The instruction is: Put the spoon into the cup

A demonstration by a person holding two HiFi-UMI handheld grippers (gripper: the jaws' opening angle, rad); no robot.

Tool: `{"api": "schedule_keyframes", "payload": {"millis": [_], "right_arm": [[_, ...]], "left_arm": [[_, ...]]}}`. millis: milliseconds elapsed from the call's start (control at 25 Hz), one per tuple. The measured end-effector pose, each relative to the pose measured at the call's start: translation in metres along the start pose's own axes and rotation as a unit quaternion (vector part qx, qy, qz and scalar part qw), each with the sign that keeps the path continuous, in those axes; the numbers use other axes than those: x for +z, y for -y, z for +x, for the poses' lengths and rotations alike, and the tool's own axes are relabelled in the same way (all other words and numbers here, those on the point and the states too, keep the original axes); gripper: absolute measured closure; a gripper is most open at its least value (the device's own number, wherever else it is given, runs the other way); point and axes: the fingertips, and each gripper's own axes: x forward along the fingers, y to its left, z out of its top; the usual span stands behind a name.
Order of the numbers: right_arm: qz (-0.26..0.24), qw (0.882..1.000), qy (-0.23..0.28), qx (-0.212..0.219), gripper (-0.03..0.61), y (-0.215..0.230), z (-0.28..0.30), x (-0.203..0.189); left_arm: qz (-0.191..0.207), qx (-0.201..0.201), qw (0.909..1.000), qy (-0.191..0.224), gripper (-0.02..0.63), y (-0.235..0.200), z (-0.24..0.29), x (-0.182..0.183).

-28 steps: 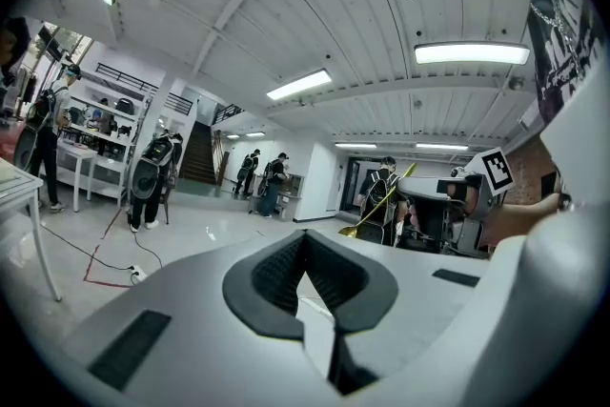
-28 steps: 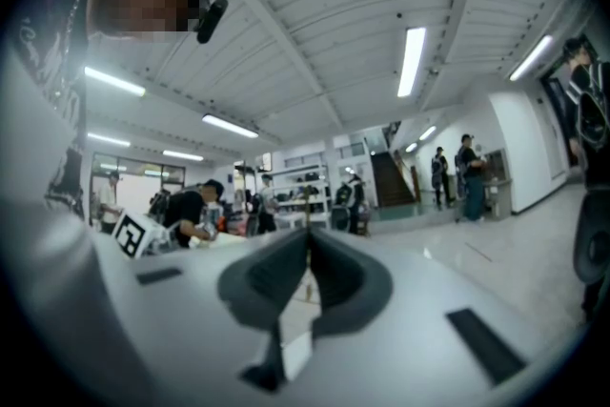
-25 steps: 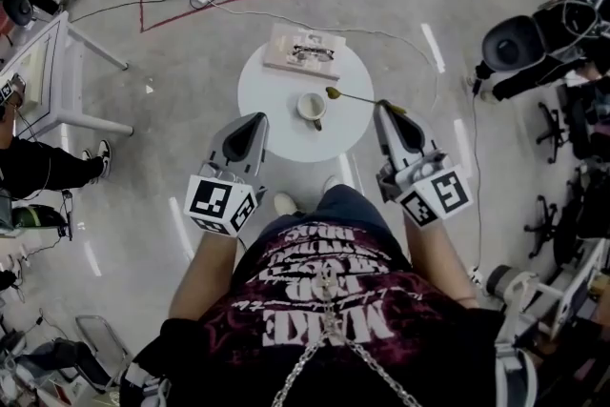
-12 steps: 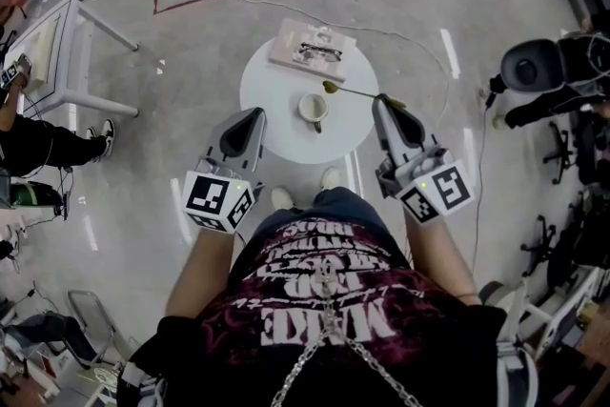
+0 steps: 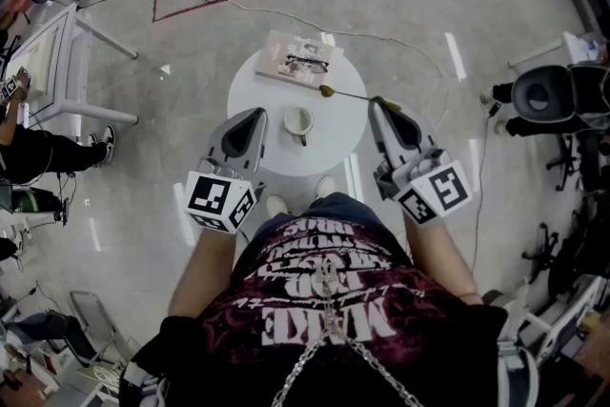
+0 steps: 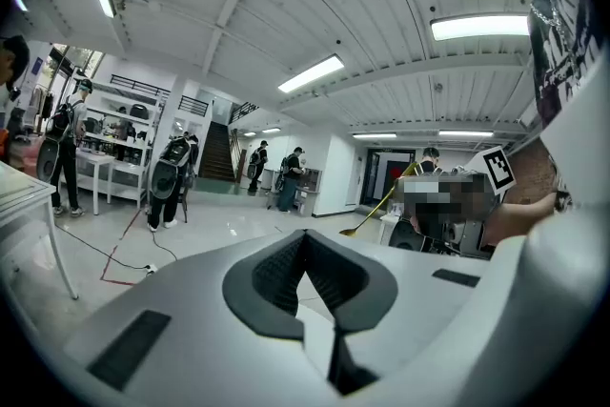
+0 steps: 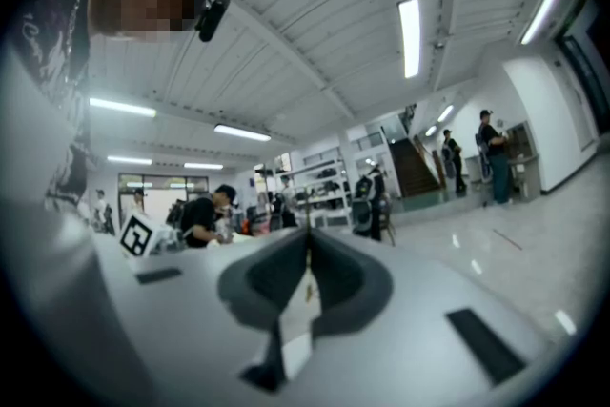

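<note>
Right gripper [image 5: 377, 103]: I have it clamped on the handle end of the spoon [image 5: 345, 95]. In the right gripper view the jaws meet, with only a thin gold sliver between them.
Spoon: it sticks out from my right jaws toward the left of the head view, over the right rear part of the table. Its bowl is beyond and to the right of the cup and not touching it. The left gripper view shows it gold and slanting in the air.
Height of spoon over table: I cannot judge it from above; it looks roughly level.
Left gripper [image 5: 256, 114]: the jaws are pressed together with nothing in them, at the table's left edge and well apart from the cup.
Cup [image 5: 298, 121]: it stands upright near the middle of the round white table [image 5: 343, 143], handle turned toward me.
Far edge of table: a flat book [image 5: 286, 50] lies there with a pair of glasses [image 5: 307, 64] on top.
</note>
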Motion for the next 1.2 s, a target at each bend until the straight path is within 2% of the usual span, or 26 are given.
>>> {"api": "schedule_keyframes", "payload": {"millis": [760,1200], "right_arm": [[-0.001,0.998,0.004,0.061,0.543,0.060,-0.005,0.023],[0.029,0.994,-0.010,0.105,0.543,0.072,0.008,0.001]], "left_arm": [[0.017,0.051,0.9983,0.020,0.585,0.032,0.054,0.025],[0.013,0.111,0.9937,-0.010,0.586,0.027,0.039,0.008]]}}
